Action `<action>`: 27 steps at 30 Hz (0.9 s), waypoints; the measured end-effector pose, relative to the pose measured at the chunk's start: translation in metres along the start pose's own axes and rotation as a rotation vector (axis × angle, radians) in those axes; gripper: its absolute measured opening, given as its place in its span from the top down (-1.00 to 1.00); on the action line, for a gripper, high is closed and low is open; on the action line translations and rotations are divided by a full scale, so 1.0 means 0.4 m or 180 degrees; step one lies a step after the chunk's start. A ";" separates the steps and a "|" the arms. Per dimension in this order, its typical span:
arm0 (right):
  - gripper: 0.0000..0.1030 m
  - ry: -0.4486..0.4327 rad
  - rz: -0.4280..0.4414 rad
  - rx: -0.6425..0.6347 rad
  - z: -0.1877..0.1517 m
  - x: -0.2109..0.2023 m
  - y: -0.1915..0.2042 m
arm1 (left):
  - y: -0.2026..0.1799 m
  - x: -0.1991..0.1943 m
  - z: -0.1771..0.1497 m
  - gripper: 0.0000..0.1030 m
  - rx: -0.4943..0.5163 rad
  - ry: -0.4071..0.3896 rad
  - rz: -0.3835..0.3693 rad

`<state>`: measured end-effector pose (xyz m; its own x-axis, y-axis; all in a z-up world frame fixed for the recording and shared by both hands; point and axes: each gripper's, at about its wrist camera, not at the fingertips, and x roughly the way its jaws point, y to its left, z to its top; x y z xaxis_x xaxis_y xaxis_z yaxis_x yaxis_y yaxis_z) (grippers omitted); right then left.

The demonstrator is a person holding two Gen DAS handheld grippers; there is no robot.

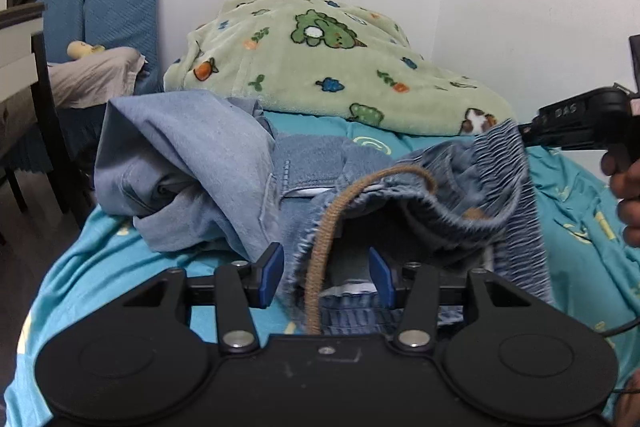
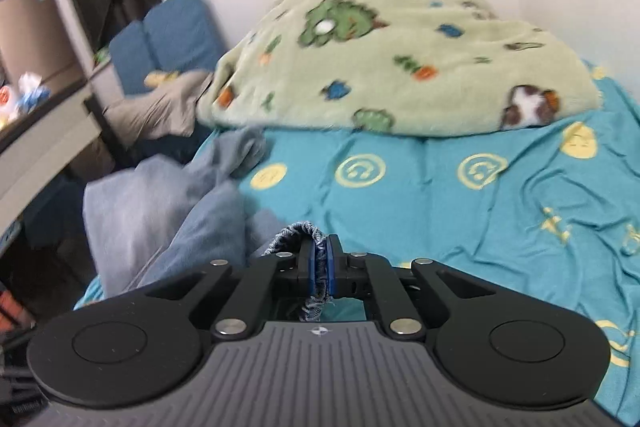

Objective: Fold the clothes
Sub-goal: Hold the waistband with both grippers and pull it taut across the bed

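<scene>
Light-blue denim pants (image 1: 192, 163) lie crumpled on the turquoise bed sheet (image 1: 120, 267). Their gathered elastic waistband (image 1: 508, 187) with a tan drawstring (image 1: 324, 239) is lifted toward the cameras. My left gripper (image 1: 326, 277) is open, its blue pads on either side of the waistband edge and drawstring. My right gripper (image 2: 320, 267) is shut on the waistband (image 2: 304, 231); in the left wrist view it (image 1: 524, 131) pinches the waistband's upper right corner. The pant legs (image 2: 160, 203) trail to the left on the bed.
A green fleece blanket (image 1: 328, 63) with cartoon prints is heaped at the head of the bed (image 2: 480, 187) by the white wall. Blue padded chairs (image 1: 116, 7) with a grey cloth stand at the left. A dark-framed shelf (image 2: 48, 67) stands at the far left.
</scene>
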<state>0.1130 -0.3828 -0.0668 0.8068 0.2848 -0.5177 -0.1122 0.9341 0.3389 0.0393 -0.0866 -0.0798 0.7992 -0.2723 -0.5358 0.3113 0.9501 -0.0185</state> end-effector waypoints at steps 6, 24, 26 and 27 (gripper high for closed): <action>0.90 0.0157 -0.0103 0.0235 -0.003 0.035 -0.037 | -0.014 0.062 0.007 0.16 0.0194 -0.0074 0.0068; 0.91 -0.0013 -0.0300 0.0342 0.035 0.048 -0.045 | -0.058 -0.130 -0.004 0.88 -0.0047 -0.0584 -0.0054; 0.91 -0.0179 -0.0191 0.0378 0.088 0.020 -0.019 | -0.092 -0.162 -0.003 0.88 -0.0126 -0.0647 -0.0129; 0.91 -0.0315 -0.0158 0.0275 0.121 0.001 0.002 | -0.116 -0.171 -0.004 0.88 -0.0153 -0.0667 -0.0186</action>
<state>0.1416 -0.3925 -0.0287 0.8639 0.2120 -0.4568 -0.0238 0.9233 0.3834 -0.0305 -0.1119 -0.0439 0.8715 -0.3481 -0.3455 0.3394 0.9366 -0.0874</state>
